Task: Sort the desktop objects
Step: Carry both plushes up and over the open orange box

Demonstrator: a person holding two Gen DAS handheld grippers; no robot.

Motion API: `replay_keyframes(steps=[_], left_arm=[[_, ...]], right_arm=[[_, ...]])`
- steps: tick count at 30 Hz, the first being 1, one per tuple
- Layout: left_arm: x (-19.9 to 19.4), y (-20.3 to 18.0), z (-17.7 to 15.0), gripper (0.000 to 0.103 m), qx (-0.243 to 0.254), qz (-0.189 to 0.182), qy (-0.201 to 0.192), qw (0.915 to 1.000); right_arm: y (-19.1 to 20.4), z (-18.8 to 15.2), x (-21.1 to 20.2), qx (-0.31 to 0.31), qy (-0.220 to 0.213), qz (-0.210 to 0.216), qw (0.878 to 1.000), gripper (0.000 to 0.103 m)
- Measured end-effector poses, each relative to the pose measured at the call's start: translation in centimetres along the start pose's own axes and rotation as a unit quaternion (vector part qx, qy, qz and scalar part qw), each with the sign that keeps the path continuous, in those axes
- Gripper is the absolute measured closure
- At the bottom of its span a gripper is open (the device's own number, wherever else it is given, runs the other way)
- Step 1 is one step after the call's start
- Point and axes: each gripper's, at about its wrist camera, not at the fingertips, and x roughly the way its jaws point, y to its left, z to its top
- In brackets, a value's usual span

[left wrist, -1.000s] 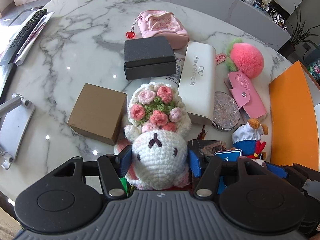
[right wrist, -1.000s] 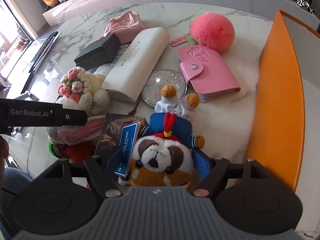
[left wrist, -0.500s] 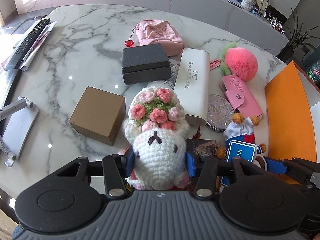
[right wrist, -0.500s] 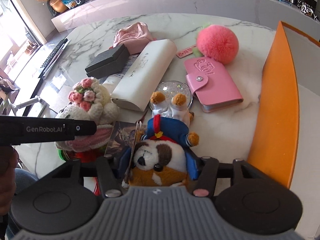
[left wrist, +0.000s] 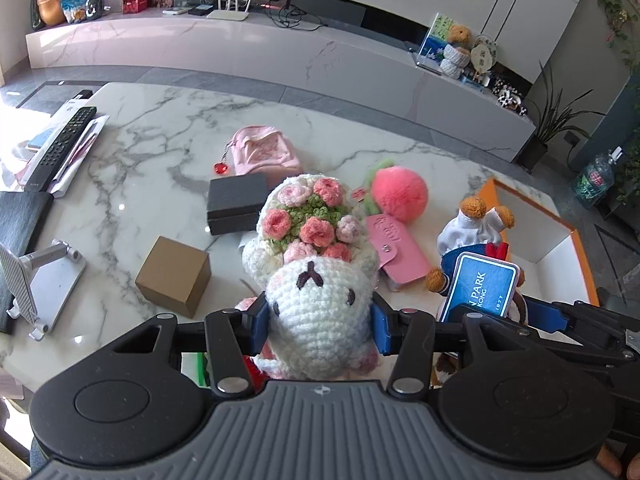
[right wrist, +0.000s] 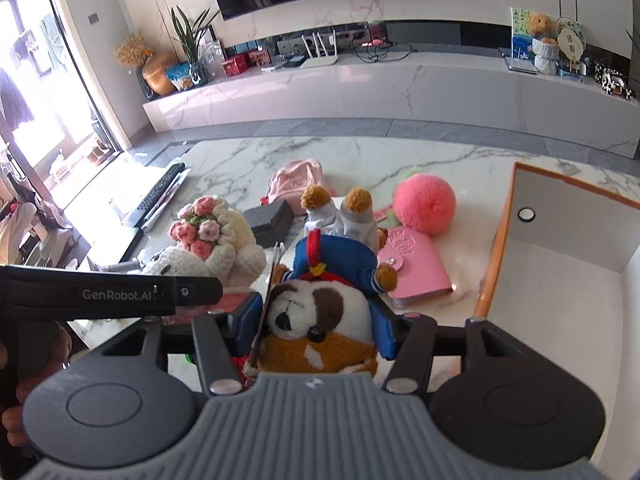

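White crochet yarn fills the left wrist view: my left gripper (left wrist: 319, 326) has its blue pads pressed on either side of the head of the white crocheted bunny with a pink-and-green flower crown (left wrist: 316, 276), lifted clear of the grey-veined marble tabletop (left wrist: 160, 152). On the table beyond it lie a brown cardboard cube box (left wrist: 174, 276), a flat black lidded box (left wrist: 238, 208), a pink mini backpack pouch with a red heart charm (left wrist: 264, 152), a fluffy pink peach pompom (left wrist: 398, 196) and a pink snap-button card wallet (left wrist: 398, 252). At right hangs a blue swing tag (left wrist: 482, 288); I read "N PARK", "KONG" and "1977", the rest cut off.

Right wrist view: my right gripper (right wrist: 314, 326) pinches the head of a brown-and-white plush dog in a blue sailor jacket (right wrist: 320, 304), held upside down, feet up, off the table. The left tool's arm crosses the frame, printed "GenRobot.AI". The orange-rimmed white storage box (right wrist: 496, 260) sits just right of the dog, its inside bare where visible.

Step, as I judge it: both soft toys picked, carry under way. The next move calls for swinging the dog right over the orange rim, then releasing; the bunny likely follows, keeping the two tools from colliding.
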Motion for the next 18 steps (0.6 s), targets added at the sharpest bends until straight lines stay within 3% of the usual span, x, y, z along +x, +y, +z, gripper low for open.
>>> replay_keyframes(steps=[5,10,15,18], left_arm=[[-1.6,-4.7,0.8,0.046,0.035,-0.057,-0.03,0.9973],[-1.2,-10.3,0.6,0.046,0.088,-0.126,-0.023,0.9878],[1.9,-14.6,-0.4,0.046,0.126,-0.173,0.023,0.9766],[4.2,-16.4,-1.4,0.046,0.148,-0.177,0.059,0.9713]], right_arm=[[-3.4,0.7,-4.6,0.017,-0.043,-0.033,0.998,0.044],[-8.6,-0.3,-7.5,0.067,-0.058,-0.077,0.993,0.044],[-13.5,-2.5,-7.1,0.111,-0.02,-0.112,0.987,0.044],[-15.6,-3.9,-5.5,0.121,0.021,-0.119,0.985,0.044]])
